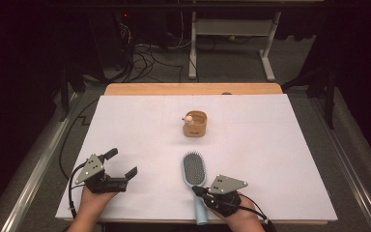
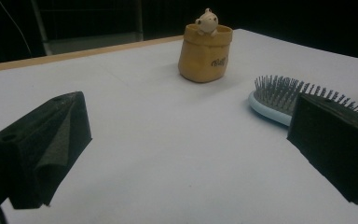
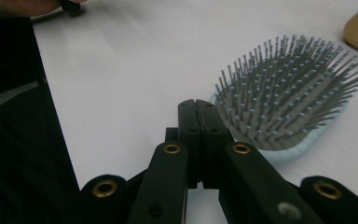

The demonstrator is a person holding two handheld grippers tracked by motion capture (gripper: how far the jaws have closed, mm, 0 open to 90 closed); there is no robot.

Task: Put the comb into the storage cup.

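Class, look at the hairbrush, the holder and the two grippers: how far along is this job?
Nothing looks done yet: the hairbrush lies bristles-up on the white table, apart from the tan holder. In hand: the right hand-held gripper, jaws shut and empty, sits beside the brush head. The left hand-held gripper waits open. Gripping and moving the brush is probably what remains.

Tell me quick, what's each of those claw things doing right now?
Left gripper: open, nothing between its fingers.
Right gripper: fingers shut together, holding nothing, right beside the hairbrush.
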